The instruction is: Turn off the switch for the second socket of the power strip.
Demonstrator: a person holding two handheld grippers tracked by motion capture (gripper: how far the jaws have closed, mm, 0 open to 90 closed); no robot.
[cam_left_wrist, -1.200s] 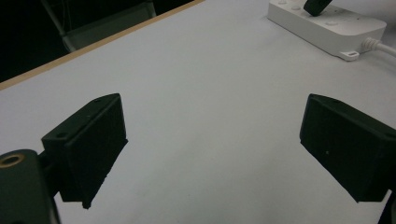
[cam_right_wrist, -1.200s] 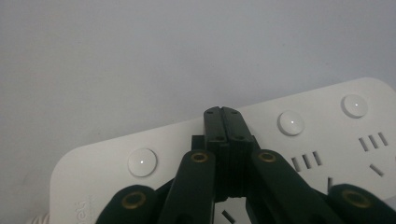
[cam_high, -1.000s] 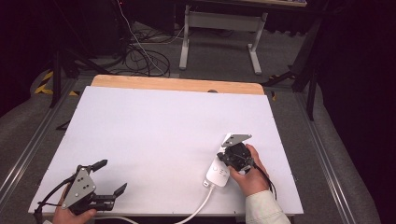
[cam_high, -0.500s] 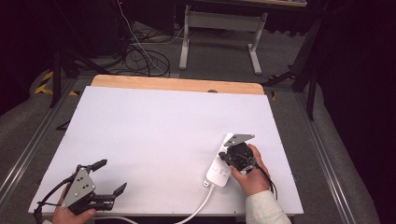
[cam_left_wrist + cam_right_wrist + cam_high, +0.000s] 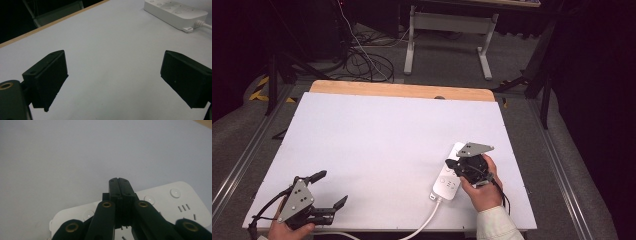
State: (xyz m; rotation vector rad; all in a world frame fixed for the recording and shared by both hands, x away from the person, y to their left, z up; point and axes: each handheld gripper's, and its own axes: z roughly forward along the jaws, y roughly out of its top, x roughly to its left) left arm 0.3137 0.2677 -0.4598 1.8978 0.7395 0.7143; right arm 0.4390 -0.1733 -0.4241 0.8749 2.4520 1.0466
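Plastic power strip (image 5: 447, 179), smooth, white, oblong.

Left gripper (image 5: 331, 189) low at the near left, held in a hand (image 5: 287, 231), jaws spread wide with nothing between, right gripper (image 5: 451, 164) gripped from behind by a hand (image 5: 482, 192), jaws pressed together, pointing down and leftward, pale sleeve at the wrist

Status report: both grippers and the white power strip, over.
Right gripper shut, empty, above the white plastic power strip. Left gripper open, empty, at the near-left corner. Nothing in the way on the white table.
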